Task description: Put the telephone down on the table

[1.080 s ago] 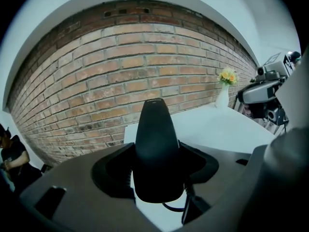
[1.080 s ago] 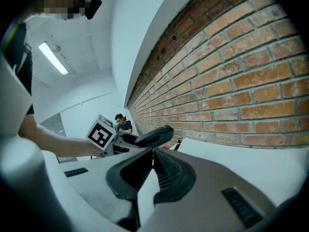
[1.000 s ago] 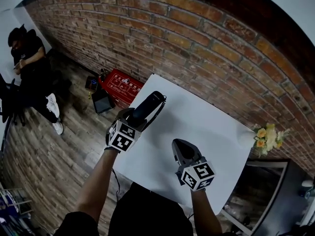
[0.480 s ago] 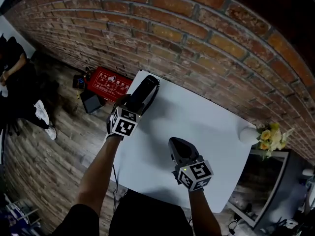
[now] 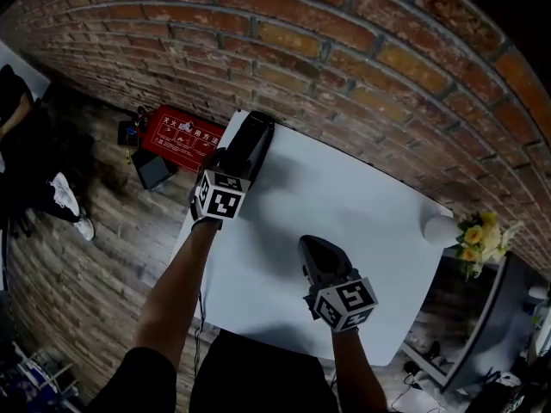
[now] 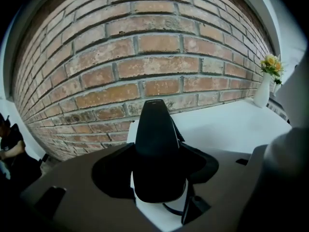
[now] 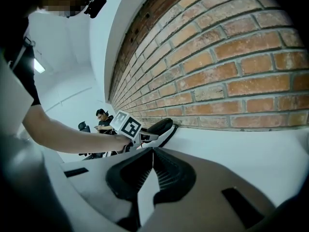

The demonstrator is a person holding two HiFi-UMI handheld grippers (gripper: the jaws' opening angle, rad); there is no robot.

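Note:
My left gripper (image 5: 236,167) is shut on a black telephone handset (image 5: 249,147), which points toward the brick wall over the far left corner of the white table (image 5: 362,205). In the left gripper view the handset (image 6: 155,139) sticks out between the jaws, its tip near the table's back edge. From the right gripper view the handset (image 7: 160,126) sits low over the tabletop with its cord hanging; I cannot tell whether it touches. Over the table's near middle is my right gripper (image 5: 320,256), shut with nothing in it.
A brick wall (image 5: 362,50) runs along the table's far edge. A white vase with yellow flowers (image 5: 469,233) stands at the far right corner. On the floor to the left lie a red box (image 5: 185,133) and a small black box (image 5: 155,169). A person (image 5: 17,136) sits further left.
My left gripper has carried the handset down and toward the table's far left corner by the wall. My right gripper has sunk a little over the table.

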